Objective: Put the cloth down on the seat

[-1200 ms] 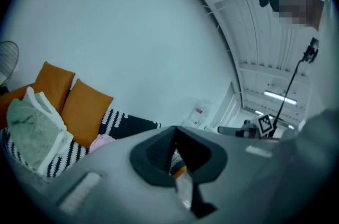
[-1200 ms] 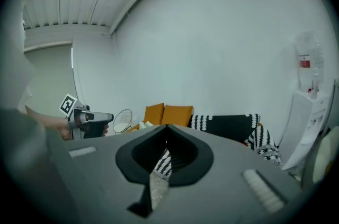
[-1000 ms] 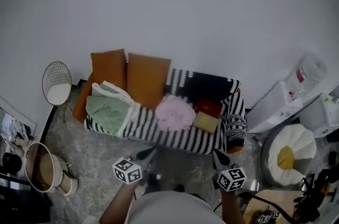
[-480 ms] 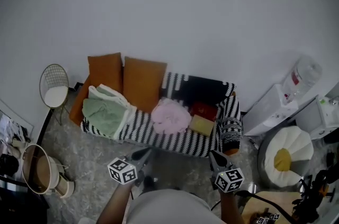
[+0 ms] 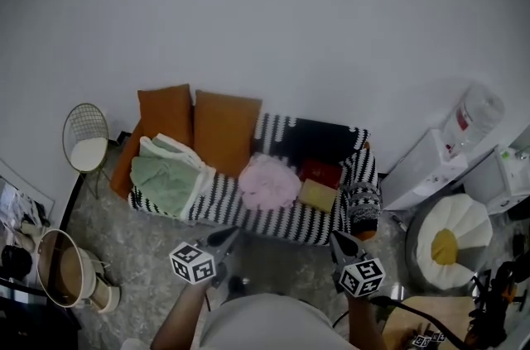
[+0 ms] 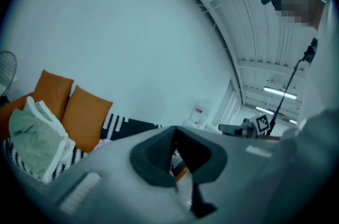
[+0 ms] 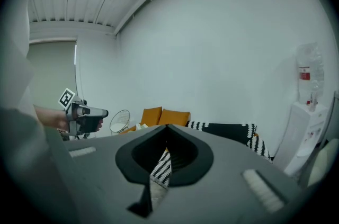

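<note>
Both tongs shut and empty before the sofa; the green cloth (image 5: 166, 173) and the pink cloth (image 5: 269, 181) lie on the striped seat (image 5: 273, 220).
Only the head view takes in the whole seat: green cloth at its left end against the orange cushions (image 5: 225, 129), pink cloth near the middle, both well apart from the left gripper (image 5: 228, 237) and right gripper (image 5: 339, 240); the left gripper view shows its jaws together on nothing, plus the green cloth and cushions; the right gripper view shows its jaws likewise closed and empty, the other gripper in a hand (image 7: 50, 118), and a water dispenser (image 7: 304, 112) at the right.
</note>
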### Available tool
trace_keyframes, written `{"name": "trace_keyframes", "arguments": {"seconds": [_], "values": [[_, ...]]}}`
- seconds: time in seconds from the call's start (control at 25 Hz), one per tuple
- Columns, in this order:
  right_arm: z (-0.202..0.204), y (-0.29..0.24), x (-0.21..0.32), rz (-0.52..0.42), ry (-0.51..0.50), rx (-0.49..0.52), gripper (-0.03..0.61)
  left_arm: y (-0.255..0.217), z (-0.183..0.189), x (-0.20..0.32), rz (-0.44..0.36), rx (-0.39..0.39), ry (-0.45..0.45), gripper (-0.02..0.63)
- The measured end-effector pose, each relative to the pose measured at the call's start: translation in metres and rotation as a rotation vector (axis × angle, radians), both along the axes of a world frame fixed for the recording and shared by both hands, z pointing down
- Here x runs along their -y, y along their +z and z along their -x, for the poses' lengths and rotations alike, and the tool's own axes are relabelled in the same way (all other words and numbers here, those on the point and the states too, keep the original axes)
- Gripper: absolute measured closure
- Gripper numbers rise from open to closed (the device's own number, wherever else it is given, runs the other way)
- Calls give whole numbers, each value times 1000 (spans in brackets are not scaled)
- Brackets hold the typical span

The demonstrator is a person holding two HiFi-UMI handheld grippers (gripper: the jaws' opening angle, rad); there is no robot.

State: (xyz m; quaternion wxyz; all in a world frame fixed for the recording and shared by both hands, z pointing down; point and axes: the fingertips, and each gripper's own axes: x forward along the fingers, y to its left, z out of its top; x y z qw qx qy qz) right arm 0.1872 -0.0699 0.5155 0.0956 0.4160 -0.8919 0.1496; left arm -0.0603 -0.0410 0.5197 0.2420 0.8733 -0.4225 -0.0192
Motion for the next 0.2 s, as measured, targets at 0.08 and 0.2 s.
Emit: {"name": "trace_keyframes", "arguments": {"seconds": [0.08, 0.2], "values": [[-1, -2, 1, -3, 0, -3, 575, -2, 0, 2, -1, 5, 7, 615], [-2, -4, 2, -5, 8, 0, 575, -4, 1, 3, -2, 10, 18, 615]]}}
